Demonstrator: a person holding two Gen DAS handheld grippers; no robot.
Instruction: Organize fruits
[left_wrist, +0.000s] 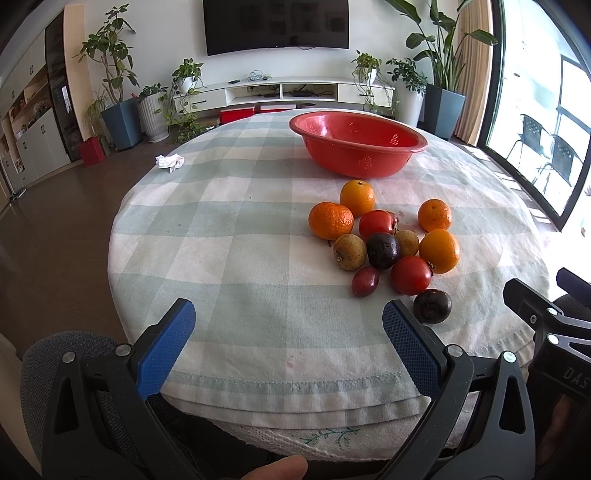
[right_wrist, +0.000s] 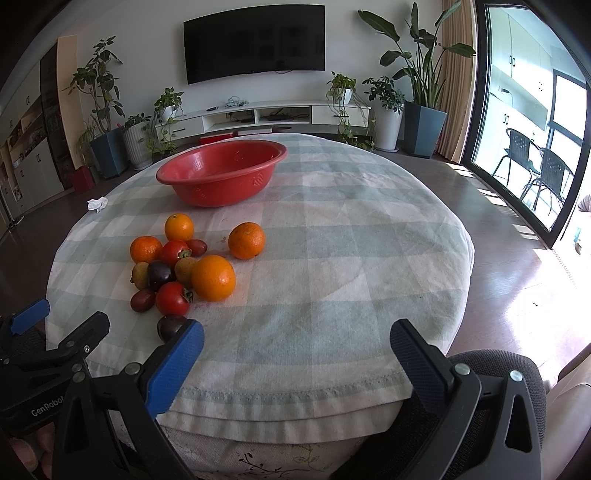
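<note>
A round table (left_wrist: 229, 236) carries a soft woven cloth in pale green and white checks, its hem stitched and lying over a second, embroidered cloth at the near edge. Toward the far side stands a red plastic colander bowl (left_wrist: 356, 142), oval, glossy, with clusters of small drain holes in its wall; nothing shows inside it.

The fruits lie in a loose cluster on the cloth, near the bowl but apart from it. Four oranges (left_wrist: 331, 220) with dimpled skin ring the group, one of them (right_wrist: 246, 240) sitting a little apart to the right. Two smooth, shiny red persimmons (left_wrist: 411, 275) with dried calyxes, two rough tan longan-like fruits (left_wrist: 349, 252), two dark purple round fruits (left_wrist: 383, 250) and two small oblong dark-red fruits (left_wrist: 365, 281) fill the middle, many touching. A third dark purple fruit (left_wrist: 432, 305) rests nearest the table's edge, just beside the inner finger of the left gripper (left_wrist: 288, 321).

Both tools hover over the near edge of the table with their jaws spread wide and empty. The right gripper (right_wrist: 295, 345) has the same black frame and blue textured pads (right_wrist: 177, 363). A crumpled white tissue (left_wrist: 169, 161) lies at the far left edge.
</note>
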